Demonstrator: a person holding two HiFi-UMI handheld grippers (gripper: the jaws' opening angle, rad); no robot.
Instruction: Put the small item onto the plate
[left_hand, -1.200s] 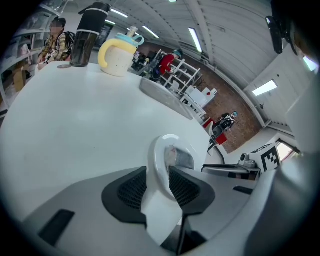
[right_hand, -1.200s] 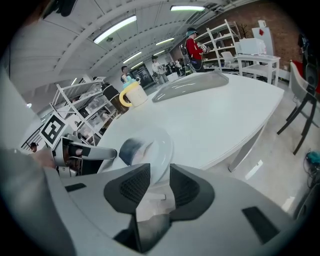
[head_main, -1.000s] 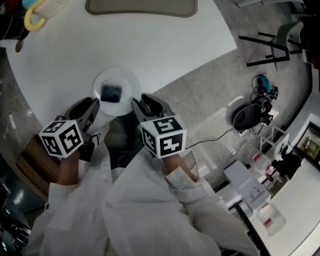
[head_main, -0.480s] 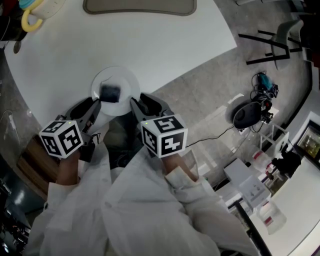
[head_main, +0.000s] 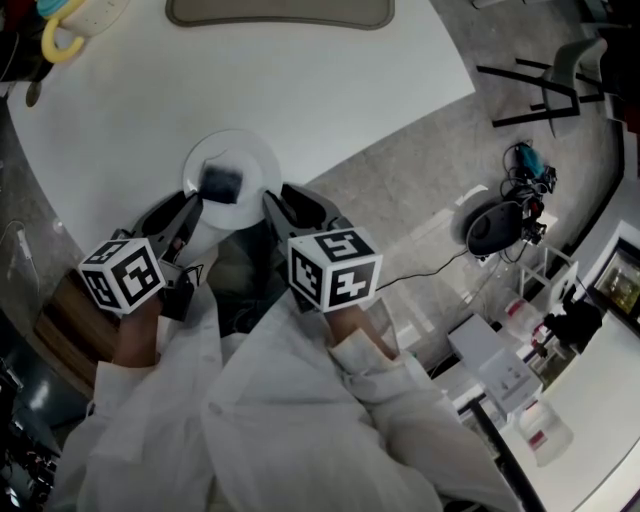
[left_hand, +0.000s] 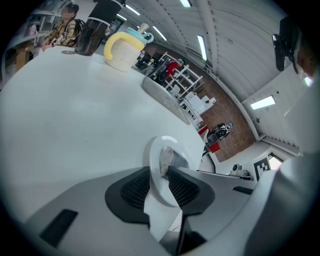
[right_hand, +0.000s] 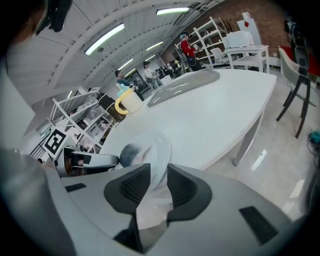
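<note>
**Condition.** The small item (head_main: 221, 183), a dark, soft-looking piece, lies on the white plate (head_main: 250, 150), slightly toward the left gripper's side of centre. The placement itself appears complete. The plate sits at the near edge of the white table (head_main: 300, 90). Whether it rests on the table or is raised just off it cannot be determined.

**Grip.** The left gripper (head_main: 192, 205) is clamped on the plate rim at the person's left. In the left gripper view, the rim (left_hand: 156, 150) runs between the ribbed pads and the item (left_hand: 165, 159) lies just beyond them. The right gripper (head_main: 272, 205) is clamped on the opposite rim. In the right gripper view, the plate (right_hand: 160, 145) passes between its pads and the item (right_hand: 131, 152) shows past them. Neither gripper touches the item.

**Procedure (judged step: two-point handling of the loaded plate).**
1. Move both grippers as one unit, with the spacing between them constant. Drawing them apart risks pulling a rim out of the pads.
2. Hold both rims at equal height. A tilt lets the item slide toward the lower edge.
3. Set the plate fully onto the table, away from the edge, before opening either gripper.
4. Open both grippers together and withdraw outward, along the plate's plane.
</note>
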